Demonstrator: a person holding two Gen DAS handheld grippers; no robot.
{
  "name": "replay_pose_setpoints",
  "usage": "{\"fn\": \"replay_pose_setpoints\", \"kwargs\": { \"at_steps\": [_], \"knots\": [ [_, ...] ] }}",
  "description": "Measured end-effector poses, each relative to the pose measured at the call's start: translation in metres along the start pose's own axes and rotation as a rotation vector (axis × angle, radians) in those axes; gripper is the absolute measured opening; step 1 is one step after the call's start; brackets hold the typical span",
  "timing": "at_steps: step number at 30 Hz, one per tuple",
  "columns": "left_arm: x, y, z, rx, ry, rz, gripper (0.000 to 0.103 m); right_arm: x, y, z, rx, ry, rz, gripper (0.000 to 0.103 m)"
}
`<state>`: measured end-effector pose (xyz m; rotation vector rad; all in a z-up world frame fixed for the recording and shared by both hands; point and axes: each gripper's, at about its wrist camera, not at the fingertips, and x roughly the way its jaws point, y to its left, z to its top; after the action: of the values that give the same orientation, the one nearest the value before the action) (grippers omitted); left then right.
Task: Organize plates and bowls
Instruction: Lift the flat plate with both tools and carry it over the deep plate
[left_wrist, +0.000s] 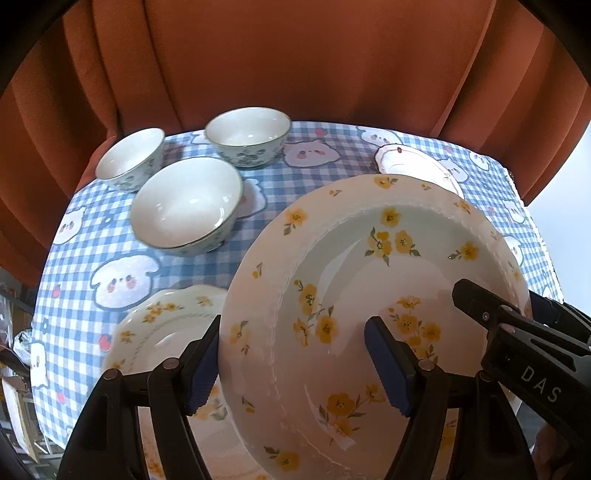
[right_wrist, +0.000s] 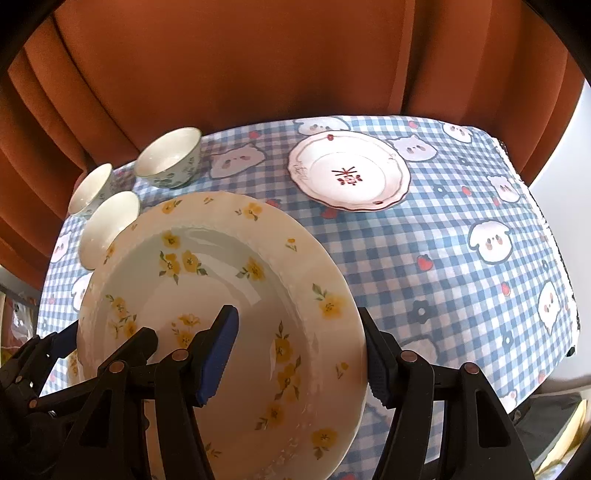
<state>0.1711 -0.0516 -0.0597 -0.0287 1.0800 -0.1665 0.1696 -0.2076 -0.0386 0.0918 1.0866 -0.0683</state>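
We held the large cream ceramic plate w/ yellow flowers (left_wrist: 369, 295) tilted above the blue-and-white checked tablecloth (right_wrist: 424, 266), both grippers on it: left gripper (left_wrist: 295, 365) and right gripper (right_wrist: 299, 354) each straddled an opposite rim, one finger inside, one outside; whether the pads truly pinched we could not tell. Step in hand, as we judged: carrying it to stack. A smaller scalloped yellow-flowered plate (left_wrist: 166, 325) lay just below-left; three white bowls w/ blue-green pattern (left_wrist: 186, 206) stood beyond. Next move needed levelling, then a centred, gentle lowering.
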Motion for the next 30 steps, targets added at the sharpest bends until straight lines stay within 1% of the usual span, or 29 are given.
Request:
{"fn": "replay_pose_setpoints", "kwargs": {
  "at_steps": [6, 15, 23, 30],
  "knots": [
    [-0.010, 0.022, -0.015, -0.018, -0.001, -0.005, 0.075, -0.008, 0.024, -0.013, -0.006, -0.008, 0.004, 0.066],
    [-0.021, 0.057, -0.037, -0.029, -0.001, 0.002, 0.075, -0.009, 0.059, -0.034, -0.013, 0.001, 0.021, 0.066],
    [-0.018, 0.087, -0.057, -0.041, 0.024, 0.008, 0.074, -0.002, 0.085, -0.055, -0.017, 0.026, 0.029, 0.066],
    [-0.007, 0.105, -0.072, -0.083, 0.056, 0.003, 0.074, 0.011, 0.103, -0.066, -0.049, 0.062, 0.024, 0.066]
  ]
}}
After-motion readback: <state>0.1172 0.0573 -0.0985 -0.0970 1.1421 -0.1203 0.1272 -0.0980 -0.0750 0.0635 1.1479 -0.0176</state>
